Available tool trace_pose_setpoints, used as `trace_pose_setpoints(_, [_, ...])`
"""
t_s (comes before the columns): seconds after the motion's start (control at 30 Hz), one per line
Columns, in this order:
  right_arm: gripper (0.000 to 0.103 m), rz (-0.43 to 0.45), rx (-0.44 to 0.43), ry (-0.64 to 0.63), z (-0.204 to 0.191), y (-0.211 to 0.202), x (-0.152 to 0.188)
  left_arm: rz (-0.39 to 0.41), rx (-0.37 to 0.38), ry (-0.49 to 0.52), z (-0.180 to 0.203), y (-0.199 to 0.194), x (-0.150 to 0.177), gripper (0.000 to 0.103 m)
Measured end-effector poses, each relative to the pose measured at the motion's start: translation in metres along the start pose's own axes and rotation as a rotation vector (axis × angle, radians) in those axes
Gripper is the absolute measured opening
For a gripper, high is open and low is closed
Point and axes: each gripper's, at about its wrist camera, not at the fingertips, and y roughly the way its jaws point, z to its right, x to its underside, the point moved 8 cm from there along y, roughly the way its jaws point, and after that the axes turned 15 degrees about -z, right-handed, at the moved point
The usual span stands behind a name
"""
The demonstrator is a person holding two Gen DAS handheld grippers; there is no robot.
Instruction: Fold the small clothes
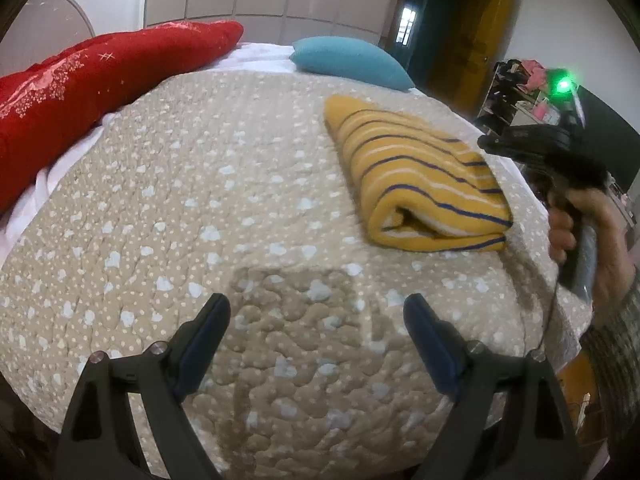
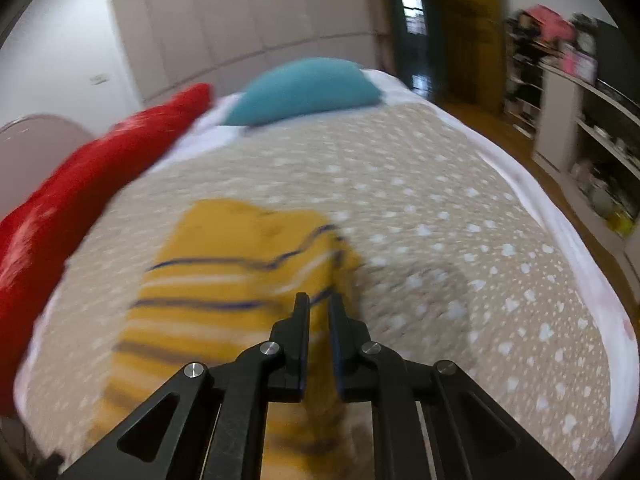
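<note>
A yellow garment with blue and white stripes lies folded into a thick bundle on the beige quilt. My left gripper is open and empty, above the quilt to the near left of the garment. The right gripper's body shows at the right of the left wrist view, held in a hand beyond the garment's right edge. In the blurred right wrist view, my right gripper has its jaws nearly closed with a narrow gap, hovering over the garment with nothing between them.
A red pillow lies along the bed's left side and a teal pillow at its far end. Shelves with clutter stand to the right of the bed. An open doorway is behind.
</note>
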Motion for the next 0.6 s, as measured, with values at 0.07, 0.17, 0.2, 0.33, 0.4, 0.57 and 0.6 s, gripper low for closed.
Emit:
trace_pose_setpoints(0.07, [0.010,0.020,-0.026,-0.081,-0.027,-0.014,0.014,0.012,-0.001,0.000,0.003,-0.005,0.000,0.088])
trace_pose_setpoints(0.17, [0.015,0.007,-0.068,-0.185,-0.071,-0.018,0.036,0.044,-0.022,0.015,0.007,-0.017,0.001,0.088])
trace_pose_setpoints(0.2, [0.023,-0.004,-0.077,-0.212,-0.081,-0.013,0.043,0.065,-0.045,0.022,0.008,-0.024,0.001,0.088])
trace_pose_setpoints(0.33, [0.026,-0.048,-0.075,-0.267,-0.112,0.019,0.069,0.159,-0.146,0.010,0.000,-0.048,-0.002,0.095])
trace_pose_setpoints(0.4, [0.028,-0.053,-0.016,-0.279,-0.117,0.036,0.083,0.227,-0.205,-0.020,-0.008,-0.066,-0.004,0.099])
trace_pose_setpoints(0.57, [0.033,-0.052,-0.029,-0.252,-0.115,0.020,0.107,0.402,-0.273,-0.046,-0.015,-0.119,-0.001,0.103])
trace_pose_setpoints(0.6, [0.035,-0.060,-0.051,-0.232,-0.108,0.015,0.114,0.428,-0.271,-0.041,-0.013,-0.127,-0.001,0.103])
